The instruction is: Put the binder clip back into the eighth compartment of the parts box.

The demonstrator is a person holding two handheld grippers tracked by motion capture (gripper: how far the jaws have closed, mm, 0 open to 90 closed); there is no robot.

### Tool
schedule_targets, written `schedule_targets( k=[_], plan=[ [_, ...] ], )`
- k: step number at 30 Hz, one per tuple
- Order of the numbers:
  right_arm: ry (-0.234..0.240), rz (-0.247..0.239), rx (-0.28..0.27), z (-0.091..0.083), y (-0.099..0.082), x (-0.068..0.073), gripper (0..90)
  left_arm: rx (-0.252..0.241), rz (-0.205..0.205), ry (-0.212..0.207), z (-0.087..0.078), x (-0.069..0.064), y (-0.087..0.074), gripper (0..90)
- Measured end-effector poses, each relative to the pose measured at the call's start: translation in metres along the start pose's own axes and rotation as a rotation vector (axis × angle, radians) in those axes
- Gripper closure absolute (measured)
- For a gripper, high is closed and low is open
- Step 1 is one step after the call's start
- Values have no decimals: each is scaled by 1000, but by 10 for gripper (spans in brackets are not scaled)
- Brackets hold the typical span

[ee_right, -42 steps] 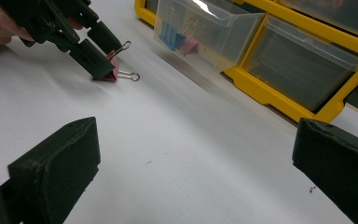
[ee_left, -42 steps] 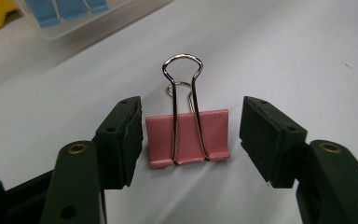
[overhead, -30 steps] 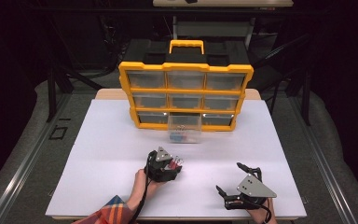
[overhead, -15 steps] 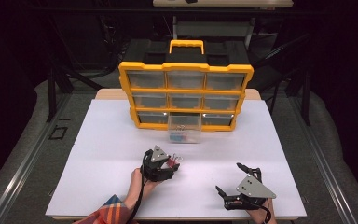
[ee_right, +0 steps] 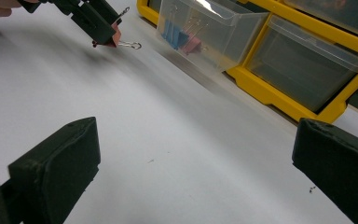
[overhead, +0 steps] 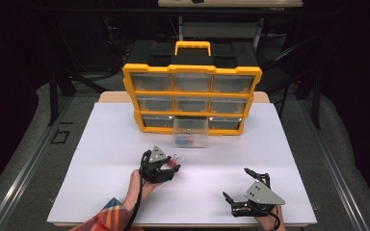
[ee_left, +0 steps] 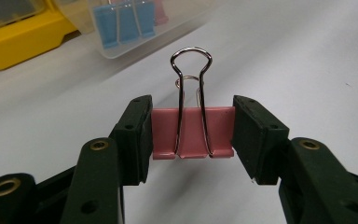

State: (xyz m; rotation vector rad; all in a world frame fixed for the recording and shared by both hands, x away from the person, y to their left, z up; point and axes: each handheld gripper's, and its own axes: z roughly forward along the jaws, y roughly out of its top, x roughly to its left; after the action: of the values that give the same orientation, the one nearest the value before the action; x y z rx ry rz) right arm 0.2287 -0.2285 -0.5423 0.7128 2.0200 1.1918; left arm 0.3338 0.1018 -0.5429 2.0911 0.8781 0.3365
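Observation:
A pink binder clip (ee_left: 193,133) with silver wire handles sits between the two black jaws of my left gripper (ee_left: 193,137), which is shut on its sides. From above, that left gripper (overhead: 169,162) holds the clip (overhead: 175,160) just over the white table, left of centre, handles pointing toward the cabinet. The right gripper view catches the same clip (ee_right: 116,36) at top left. My right gripper (overhead: 238,185) rests near the front right edge, jaws wide open with nothing between them. A clear drawer (overhead: 191,133) pulled from the bottom row holds blue and pink clips (ee_left: 121,23).
A yellow and black drawer cabinet (overhead: 192,98) with a carry handle stands at the back of the white table (overhead: 101,144). Its pulled-out clear drawer (ee_right: 205,32) juts forward at the middle. Dark floor and cables surround the table.
The left gripper with the pink clip has shifted slightly; it stays closed on the clip. The right gripper has not moved.

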Motion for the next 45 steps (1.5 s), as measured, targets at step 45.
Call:
schedule_targets(
  k=[45],
  plan=[
    [-8, 10, 3, 0, -1, -1, 4, 3, -20, 87, -18, 44, 12, 497]
  ],
)
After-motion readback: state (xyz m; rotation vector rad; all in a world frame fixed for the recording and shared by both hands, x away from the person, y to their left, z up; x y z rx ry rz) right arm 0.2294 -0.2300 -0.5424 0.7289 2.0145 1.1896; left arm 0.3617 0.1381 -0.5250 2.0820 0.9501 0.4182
